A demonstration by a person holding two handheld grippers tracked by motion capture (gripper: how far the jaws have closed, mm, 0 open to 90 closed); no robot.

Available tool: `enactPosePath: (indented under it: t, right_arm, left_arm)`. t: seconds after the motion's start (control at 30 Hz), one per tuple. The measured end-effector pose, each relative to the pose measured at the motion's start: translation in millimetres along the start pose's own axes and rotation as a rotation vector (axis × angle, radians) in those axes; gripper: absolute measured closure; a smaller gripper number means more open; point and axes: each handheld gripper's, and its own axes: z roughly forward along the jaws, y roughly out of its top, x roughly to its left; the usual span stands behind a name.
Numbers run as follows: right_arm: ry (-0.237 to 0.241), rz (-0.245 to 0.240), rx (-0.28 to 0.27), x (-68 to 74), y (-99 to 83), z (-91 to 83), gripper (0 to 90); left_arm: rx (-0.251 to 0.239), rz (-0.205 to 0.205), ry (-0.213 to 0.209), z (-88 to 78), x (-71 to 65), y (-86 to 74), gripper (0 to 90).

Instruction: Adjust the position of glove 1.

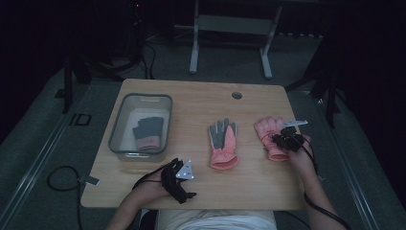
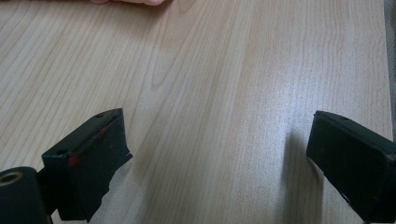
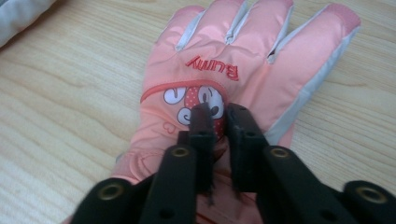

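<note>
A pink glove [image 1: 266, 130] with a cartoon print and red lettering [image 3: 243, 46] lies back-up at the right of the wooden table [image 1: 249, 100]. My right gripper [image 1: 283, 140] is down on it near the cuff, and in the right gripper view its jaws [image 3: 219, 112] are shut, pinching the pink fabric over the print. A second pink glove [image 1: 223, 143] lies palm-up with a grey palm at the table's middle. My left gripper [image 1: 182, 179] rests near the front edge, open [image 2: 219, 154] over bare wood [image 2: 210, 70] with nothing between its jaws.
A clear plastic bin [image 1: 115, 129] stands at the left of the table and holds a dark grey glove [image 1: 147, 133] with a pink cuff. A round cable hole [image 1: 236, 95] sits near the far edge. Cables trail from both grippers off the front edge.
</note>
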Motion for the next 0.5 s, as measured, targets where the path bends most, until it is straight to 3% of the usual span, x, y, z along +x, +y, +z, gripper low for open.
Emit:
enactPosePath:
  t: [0.07,0.1,0.17,0.2,0.27,0.33,0.5]
  right_arm:
    - [-0.017,0.012,-0.010,2.1,0.0,-0.6,86.0]
    - [-0.056,0.019,-0.025,7.7,0.2,-3.7,87.0]
    - [-0.067,0.033,-0.037,10.0,1.3,-7.5,87.2]
    - [-0.052,0.085,-0.067,11.7,5.7,-17.6,87.2]
    - [-0.044,0.109,-0.082,11.9,7.5,-21.6,87.2]
    - [-0.046,0.143,-0.120,17.1,18.8,-38.4,87.2]
    - [-0.064,0.144,-0.155,32.7,37.1,-59.9,87.2]
  left_arm:
    - [0.001,0.000,0.000,-0.1,0.0,0.0,4.9]
    - [-0.001,0.000,0.000,0.0,-0.1,0.0,4.9]
    - [-0.002,0.000,0.001,-0.4,-0.5,0.6,4.9]
    - [-0.001,0.001,0.001,-0.5,-0.5,0.7,4.9]
    - [-0.001,0.001,0.002,-0.4,-0.4,0.5,4.9]
    - [0.000,0.000,0.002,-0.8,-0.5,0.4,4.9]
    - [-0.001,0.002,0.003,-1.0,-0.6,0.5,4.9]
